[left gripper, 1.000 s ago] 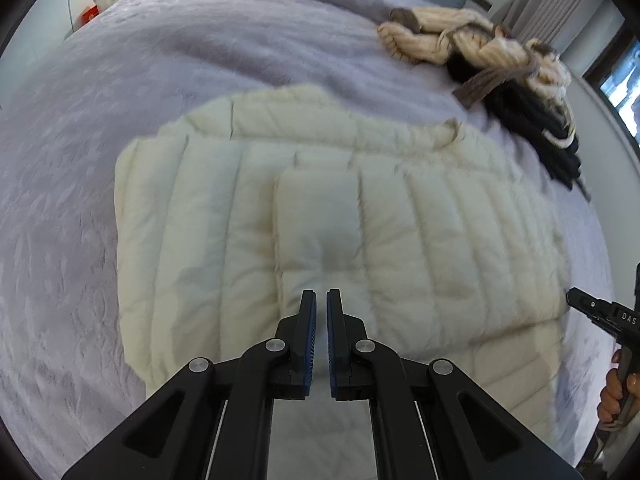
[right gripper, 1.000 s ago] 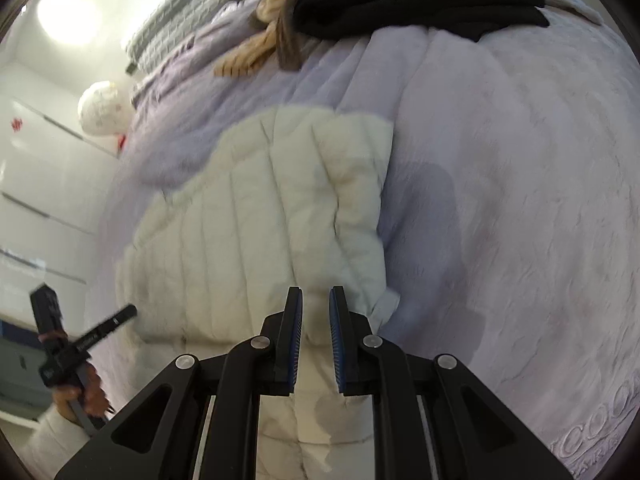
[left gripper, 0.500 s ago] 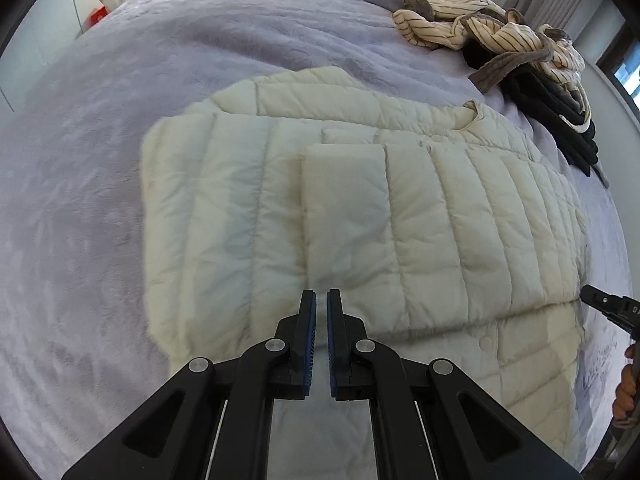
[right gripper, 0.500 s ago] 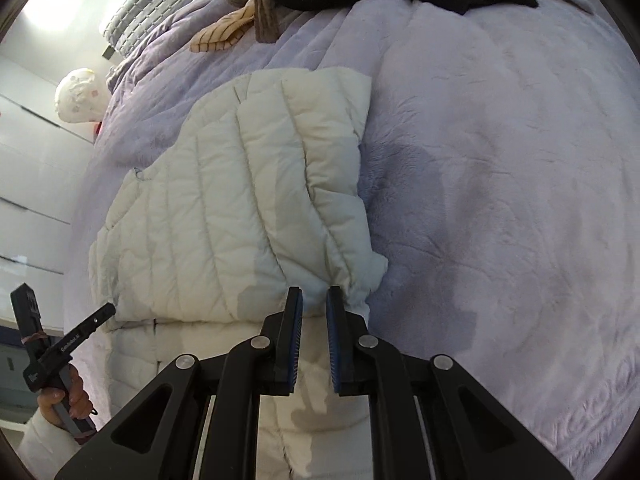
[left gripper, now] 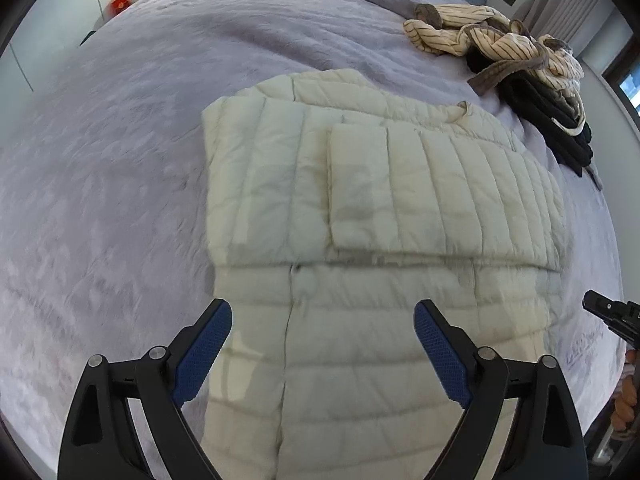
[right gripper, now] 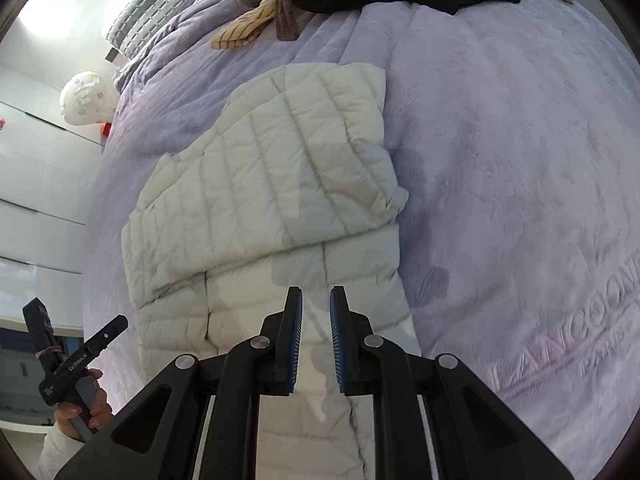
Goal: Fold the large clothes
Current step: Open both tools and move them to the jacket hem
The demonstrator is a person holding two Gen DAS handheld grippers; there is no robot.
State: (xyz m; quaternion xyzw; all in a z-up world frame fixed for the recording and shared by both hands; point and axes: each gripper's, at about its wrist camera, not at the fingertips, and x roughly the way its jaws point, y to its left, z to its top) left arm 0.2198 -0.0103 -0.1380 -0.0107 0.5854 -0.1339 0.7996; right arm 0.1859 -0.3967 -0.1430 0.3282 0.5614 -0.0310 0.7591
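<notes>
A: Purple bedding (left gripper: 120, 152) fills the left view; the jacket (left gripper: 380, 208) lies flat on it, sleeves folded in. What changes?

B: The left gripper (left gripper: 323, 332) has just been opening; it spreads wide over the hem, holding nothing, likely for the next fold.

A: And the right view?

B: The right gripper (right gripper: 316, 322) is almost together, empty, above the jacket (right gripper: 272, 184). Its hem is cut off below.
</notes>
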